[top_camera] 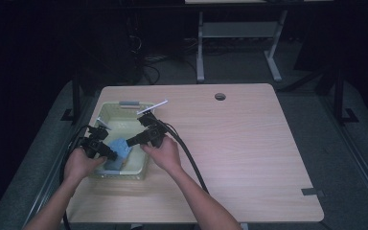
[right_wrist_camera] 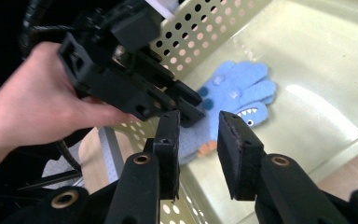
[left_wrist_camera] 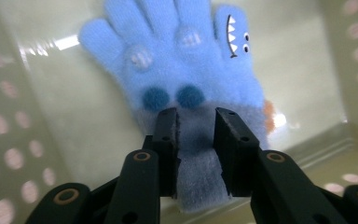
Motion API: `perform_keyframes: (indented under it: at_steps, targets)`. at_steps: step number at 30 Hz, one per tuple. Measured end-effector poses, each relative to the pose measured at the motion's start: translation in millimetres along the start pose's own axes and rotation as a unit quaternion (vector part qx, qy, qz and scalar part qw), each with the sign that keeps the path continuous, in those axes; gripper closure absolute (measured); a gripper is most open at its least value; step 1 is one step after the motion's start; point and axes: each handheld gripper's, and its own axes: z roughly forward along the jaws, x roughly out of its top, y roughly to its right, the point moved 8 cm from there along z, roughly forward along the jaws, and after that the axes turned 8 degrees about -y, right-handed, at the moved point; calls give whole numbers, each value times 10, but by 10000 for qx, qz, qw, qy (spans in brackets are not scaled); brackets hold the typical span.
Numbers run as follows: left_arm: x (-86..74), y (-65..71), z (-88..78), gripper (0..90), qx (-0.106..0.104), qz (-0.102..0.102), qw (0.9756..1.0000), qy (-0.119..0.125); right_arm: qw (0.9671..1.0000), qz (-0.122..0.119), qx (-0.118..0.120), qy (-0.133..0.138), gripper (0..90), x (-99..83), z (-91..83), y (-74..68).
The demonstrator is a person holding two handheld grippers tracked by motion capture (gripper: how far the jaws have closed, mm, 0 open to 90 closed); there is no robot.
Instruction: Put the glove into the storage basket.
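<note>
A light blue knitted glove (left_wrist_camera: 177, 60) with a shark face on its thumb lies flat on the floor of a pale perforated basket (top_camera: 106, 112). My left gripper (left_wrist_camera: 196, 116) is shut on the glove's grey-blue cuff, which is pinched between its pads. From above, the left gripper (top_camera: 111, 154) reaches in over the basket's left wall onto the glove (top_camera: 119, 147). My right gripper (right_wrist_camera: 198, 121) hovers above the basket, open with nothing between its pads. Past it I see the glove (right_wrist_camera: 235, 91) and the left gripper (right_wrist_camera: 191, 109). The right gripper (top_camera: 129, 142) points left toward the glove.
The basket stands at the left of a light wooden table (top_camera: 239, 143). A white strip (top_camera: 152, 106) and a grey tag (top_camera: 129, 102) sit at the basket's far rim. A cable hole (top_camera: 220, 96) is near the far edge, and grey tape (top_camera: 312, 192) at the front right.
</note>
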Motion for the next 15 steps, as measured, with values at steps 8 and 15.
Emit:
perform_keyframes:
  at_steps: [8,15]
  targets:
    - [47,39,-253,619,33,31,9981,622,9998,76,100,154,672,-11,-103,5]
    - [33,22,-397,585,-210,-45,9948,993,9994,141,121,278,638,-39,-232,42]
